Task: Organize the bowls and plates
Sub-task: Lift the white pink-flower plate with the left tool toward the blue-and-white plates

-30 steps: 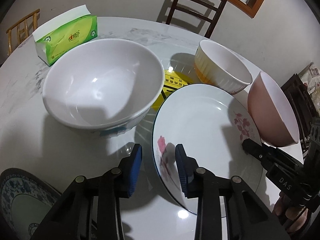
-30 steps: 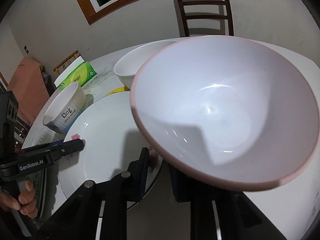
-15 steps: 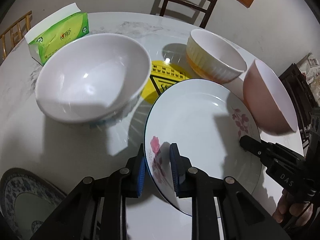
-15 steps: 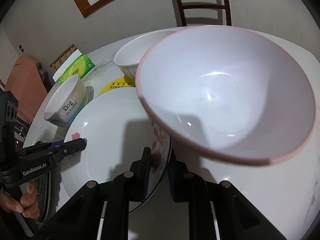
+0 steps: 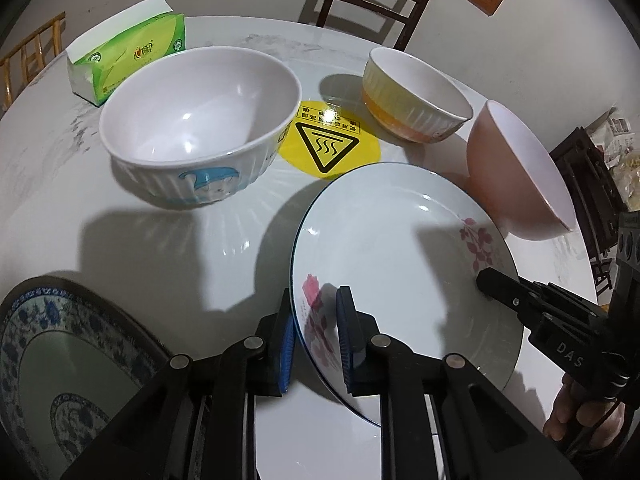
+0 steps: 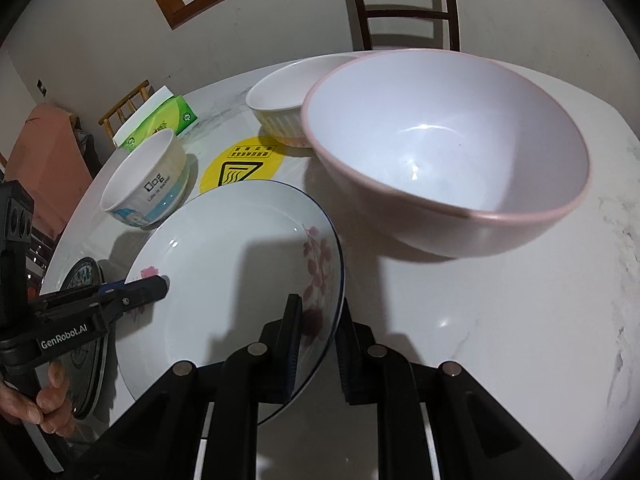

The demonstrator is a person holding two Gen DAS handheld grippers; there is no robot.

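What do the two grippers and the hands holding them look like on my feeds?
Both are matte black, with angular linkage arms and silver pivot pins. The left gripper has blue ribbed pads and white "GenRobot.AI" lettering; the right gripper has dark pads and white "DAS" lettering. Bare fingers grip the handles; no sleeves or cables are visible.

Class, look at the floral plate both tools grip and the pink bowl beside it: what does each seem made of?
White plate with pink flowers: likely glazed ceramic; glossy, sharp light glints, thin dark rim line. Pink bowl with white inside: possibly melamine plastic; softer satin sheen, thin even wall, though ceramic cannot be ruled out.
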